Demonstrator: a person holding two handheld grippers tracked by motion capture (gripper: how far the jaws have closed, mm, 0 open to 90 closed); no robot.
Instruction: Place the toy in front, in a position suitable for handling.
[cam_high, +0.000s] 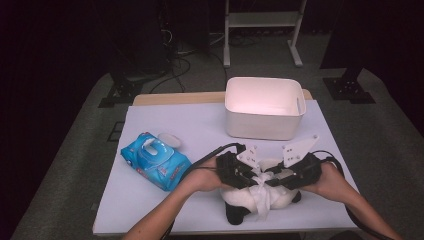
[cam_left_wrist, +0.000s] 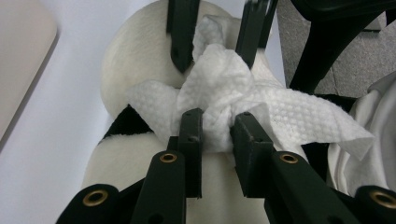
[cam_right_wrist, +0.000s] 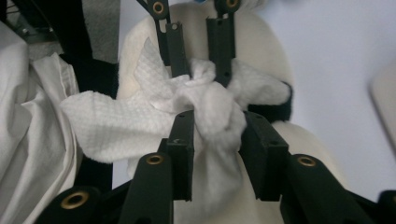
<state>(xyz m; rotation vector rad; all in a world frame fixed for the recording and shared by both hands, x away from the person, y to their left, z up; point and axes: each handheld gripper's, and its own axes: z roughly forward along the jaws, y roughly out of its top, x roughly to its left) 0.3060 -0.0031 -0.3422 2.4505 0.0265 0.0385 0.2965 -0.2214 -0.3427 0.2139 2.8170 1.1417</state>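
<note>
Wipe (cam_left_wrist: 219, 100): bunched on the panda plush toy (cam_high: 260, 192), which lies at the near edge of the table (cam_high: 200, 125).
Left hand-held gripper (cam_left_wrist: 217, 128): jaws clamped on the wipe.
Right hand-held gripper (cam_right_wrist: 215, 128): jaws apart around the bunch, one side seems not to touch.
Risk: the thin wipe may tear or slip free if both pull against each other.
High view: shows also the white bin (cam_high: 264, 107) and the blue wipes pack (cam_high: 155, 160); the gripper views show the knot closely.

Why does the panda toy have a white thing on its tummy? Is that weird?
Yes, a bit odd: a crumpled wet wipe lies bunched across the plush panda, and both grippers, left and right, meet at it.
</note>
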